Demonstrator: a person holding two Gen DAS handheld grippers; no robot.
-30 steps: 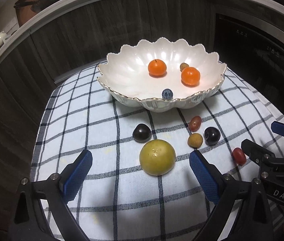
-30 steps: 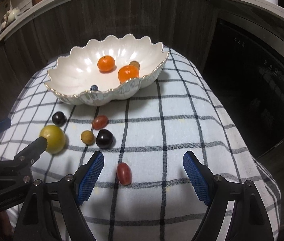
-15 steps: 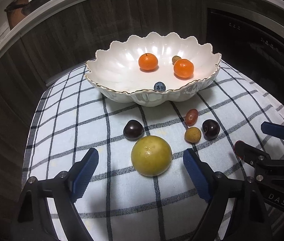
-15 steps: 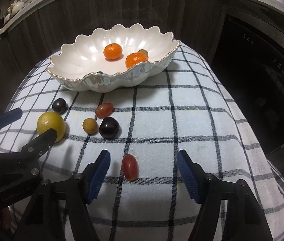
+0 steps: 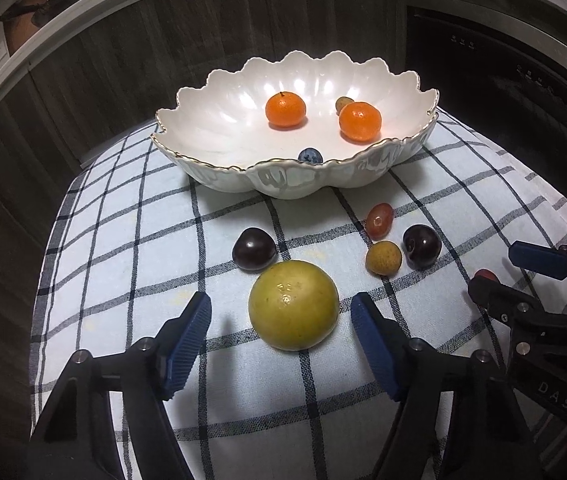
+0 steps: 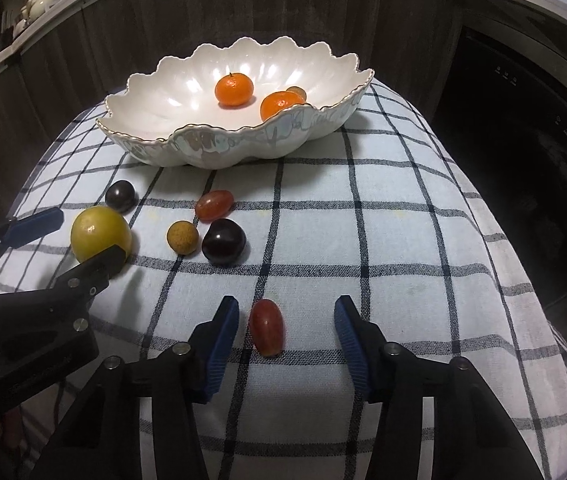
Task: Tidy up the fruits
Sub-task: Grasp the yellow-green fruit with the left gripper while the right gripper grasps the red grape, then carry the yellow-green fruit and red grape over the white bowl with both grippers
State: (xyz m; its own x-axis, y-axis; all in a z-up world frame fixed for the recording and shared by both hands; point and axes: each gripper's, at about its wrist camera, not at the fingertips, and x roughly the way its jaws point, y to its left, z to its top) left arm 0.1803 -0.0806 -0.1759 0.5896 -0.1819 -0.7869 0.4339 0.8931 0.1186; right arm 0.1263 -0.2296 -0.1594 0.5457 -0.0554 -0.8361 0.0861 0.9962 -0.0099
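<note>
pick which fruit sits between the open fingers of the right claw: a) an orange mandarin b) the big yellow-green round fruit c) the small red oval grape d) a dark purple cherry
c: in the right wrist view the small red oval grape lies on the checked cloth between the open blue-padded fingers of the right claw; the big yellow-green round fruit sits in front of the left claw.

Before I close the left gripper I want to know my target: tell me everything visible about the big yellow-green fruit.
The yellow-green fruit is round, smooth and matte, the largest fruit here, with a small pale scar on top. It sits on the checked cloth, outside the bowl, between the open fingers of the left gripper, which do not touch it. A dark cherry lies just behind it, seemingly close to touching.
</note>
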